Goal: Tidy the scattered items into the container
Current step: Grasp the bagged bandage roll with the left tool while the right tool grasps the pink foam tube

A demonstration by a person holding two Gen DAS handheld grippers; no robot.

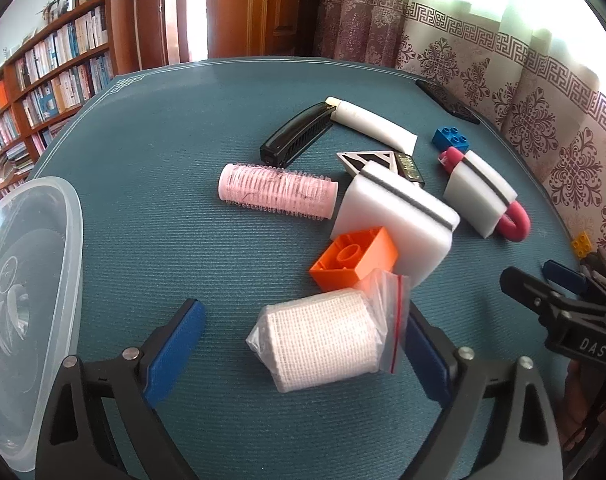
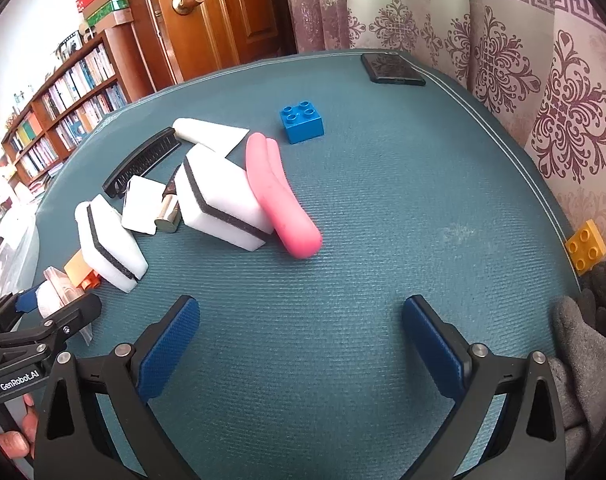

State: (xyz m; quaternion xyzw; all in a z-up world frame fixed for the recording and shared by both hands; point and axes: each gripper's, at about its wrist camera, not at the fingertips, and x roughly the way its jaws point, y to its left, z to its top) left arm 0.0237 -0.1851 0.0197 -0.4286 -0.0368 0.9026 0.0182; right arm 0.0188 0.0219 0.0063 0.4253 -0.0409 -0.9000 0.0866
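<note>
1. My left tool (image 1: 303,344) was spread wide around the bagged gauze roll (image 1: 323,340) — not gripping it.
2. My right tool (image 2: 301,344) hung released over bare desk (image 2: 383,200).
3. The container (image 1: 27,300) sat far left.

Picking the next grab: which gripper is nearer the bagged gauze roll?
Left. The left gripper straddles the bagged gauze roll, open fingers either side. The right gripper hangs open over bare mat, well off to the roll's right.
</note>
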